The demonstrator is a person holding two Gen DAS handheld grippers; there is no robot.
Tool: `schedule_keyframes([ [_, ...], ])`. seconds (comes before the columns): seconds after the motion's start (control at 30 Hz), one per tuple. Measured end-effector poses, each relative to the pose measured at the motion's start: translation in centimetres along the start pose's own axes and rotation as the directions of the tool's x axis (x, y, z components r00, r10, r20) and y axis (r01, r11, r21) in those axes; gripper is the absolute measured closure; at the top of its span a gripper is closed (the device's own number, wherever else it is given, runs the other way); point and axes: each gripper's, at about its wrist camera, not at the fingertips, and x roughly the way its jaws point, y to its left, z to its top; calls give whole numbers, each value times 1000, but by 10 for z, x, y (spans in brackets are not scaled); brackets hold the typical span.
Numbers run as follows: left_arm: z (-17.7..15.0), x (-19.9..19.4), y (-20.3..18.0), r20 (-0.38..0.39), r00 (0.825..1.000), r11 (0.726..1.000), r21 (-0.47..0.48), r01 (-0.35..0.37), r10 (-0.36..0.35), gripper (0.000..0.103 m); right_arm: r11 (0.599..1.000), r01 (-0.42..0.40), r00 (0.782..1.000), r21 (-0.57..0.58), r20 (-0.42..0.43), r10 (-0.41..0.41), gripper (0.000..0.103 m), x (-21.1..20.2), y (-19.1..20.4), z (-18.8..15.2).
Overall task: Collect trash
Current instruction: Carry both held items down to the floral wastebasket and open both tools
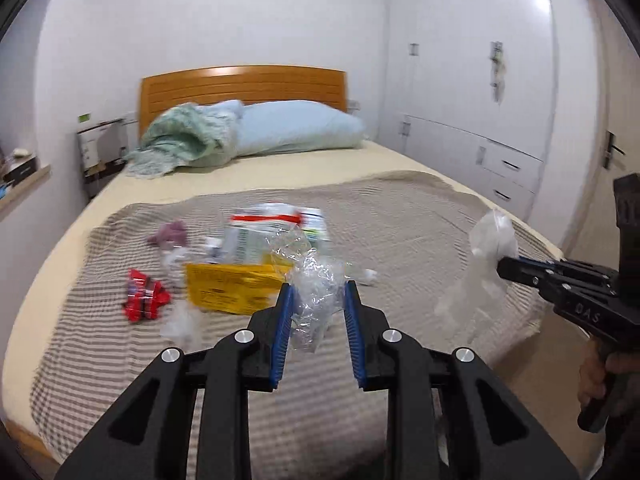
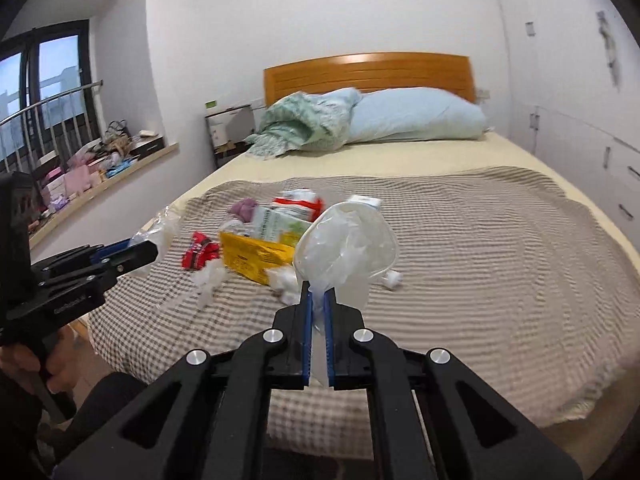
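Trash lies on the checked blanket (image 1: 400, 232) of the bed: a yellow packet (image 1: 228, 288), a red wrapper (image 1: 142, 295), a white and green package (image 1: 276, 228), a purple scrap (image 1: 170, 233) and white paper bits (image 1: 182, 324). My left gripper (image 1: 318, 292) is partly open around a crumpled clear plastic wrap (image 1: 316, 284) that hangs between its fingers. My right gripper (image 2: 318, 294) is shut on a translucent plastic bag (image 2: 346, 248), held above the bed; it also shows in the left wrist view (image 1: 490, 240).
Pillows (image 1: 296, 126) and a green throw (image 1: 180, 140) lie by the wooden headboard (image 1: 240, 84). White wardrobes (image 1: 480, 80) stand right of the bed. A cluttered window ledge (image 2: 92, 172) runs along the left. A small white piece (image 2: 392, 279) lies on the blanket.
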Motion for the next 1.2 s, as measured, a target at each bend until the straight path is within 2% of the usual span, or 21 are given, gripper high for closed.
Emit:
schedule_keyframes([
  [0.07,-7,-2,-24,-19,998,998,8,63,-63,80,999,38,999,5,-3,-38,97,-19,-15,-10],
  [0.13,-17,4,-55,-72,984,986,32,163,-160,80,997,83,996,10,-18,-83,97,-35,-33,-25],
  [0.23,-42,26,-109,-179,948,953,105,285,-263,79,988,151,987,43,-68,-148,97,-54,-69,-59],
  [0.3,-62,47,-137,-250,925,938,126,323,-286,80,979,187,977,80,-116,-177,97,-58,-91,-85],
  [0.33,-76,64,-158,-322,892,919,125,373,-318,79,974,202,972,100,-144,-187,97,-59,-103,-99],
  [0.37,-86,75,-169,-364,870,909,120,398,-333,79,968,217,966,124,-172,-194,97,-59,-115,-116],
  [0.43,-105,102,-190,-464,804,885,87,458,-371,79,950,257,949,178,-229,-214,97,-57,-139,-151],
  [0.5,-129,136,-214,-575,714,857,40,514,-401,79,926,289,935,244,-281,-218,97,-49,-164,-187],
  [0.53,-139,148,-227,-620,679,846,45,531,-393,79,910,315,921,271,-320,-224,97,-41,-175,-206],
  [0.6,-156,167,-246,-674,650,840,81,537,-350,79,889,335,904,312,-373,-210,97,-30,-191,-238],
  [0.63,-171,183,-261,-716,625,828,119,549,-311,79,880,346,894,326,-400,-203,97,-21,-198,-250],
  [0.7,-190,202,-274,-747,612,823,161,545,-259,79,864,362,869,350,-463,-176,97,-1,-208,-283],
  [0.73,-203,217,-279,-770,603,836,180,519,-209,79,858,368,858,358,-486,-165,97,8,-211,-296],
  [0.8,-228,241,-290,-823,542,839,171,517,-167,79,841,374,835,391,-536,-122,97,31,-218,-327],
  [0.83,-235,248,-295,-838,521,839,164,519,-159,79,833,381,825,402,-554,-110,97,39,-220,-341],
  [0.87,-245,257,-302,-859,490,834,160,529,-147,79,824,385,814,417,-573,-90,97,51,-222,-358],
  [0.9,-255,266,-310,-873,473,820,179,543,-123,79,816,392,804,424,-590,-79,97,60,-222,-368],
  [0.97,-272,280,-327,-884,464,788,243,566,-61,78,804,400,780,440,-624,-47,97,79,-222,-393],
  [1.03,-291,298,-339,-895,446,767,284,575,-3,78,788,414,756,456,-655,-18,97,95,-222,-418],
  [1.13,-324,324,-349,-916,399,768,285,574,42,77,745,460,712,483,-702,16,97,113,-222,-456],
  [1.2,-351,343,-348,-924,378,776,284,564,62,76,700,496,688,514,-725,46,95,117,-224,-475],
])
